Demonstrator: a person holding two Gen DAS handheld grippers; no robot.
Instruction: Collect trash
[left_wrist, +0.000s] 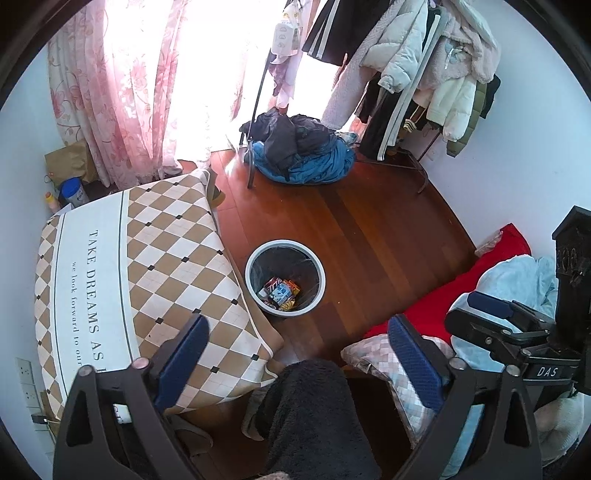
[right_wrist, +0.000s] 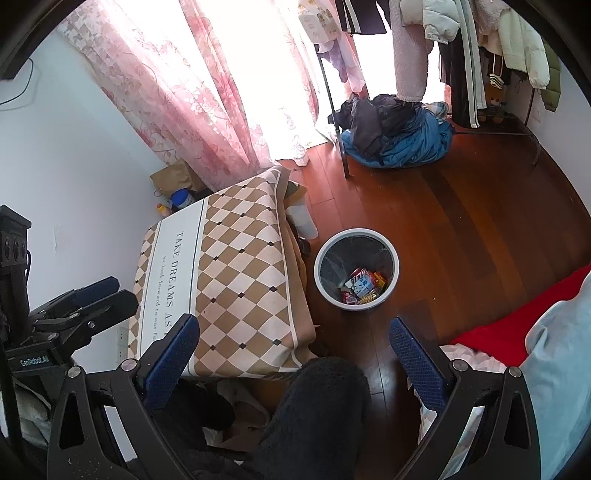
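Left gripper (left_wrist: 297, 354) and right gripper (right_wrist: 295, 350) hanging with blue-padded jaws spread wide, holding nothing, round white wastebasket (left_wrist: 320, 291) sitting on the wooden floor (left_wrist: 369, 229), colourful wrappers (left_wrist: 281, 291) lying inside, beside the checkered-cloth table (left_wrist: 147, 258).

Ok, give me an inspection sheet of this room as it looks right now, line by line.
Surface: wooden floor, bare around the bin; table under a checked cloth.
Job's things: bin upright on the floor beside the table, wrappers in its bottom.
Clutter: heap of clothes under the clothes rack; paper bag and a can behind the table.
Grippers: left gripper open, nothing between its fingers; right gripper open, likewise.
Cables: one thin cable on the wall.
Surroundings: pink curtain, bright window, red blanket.
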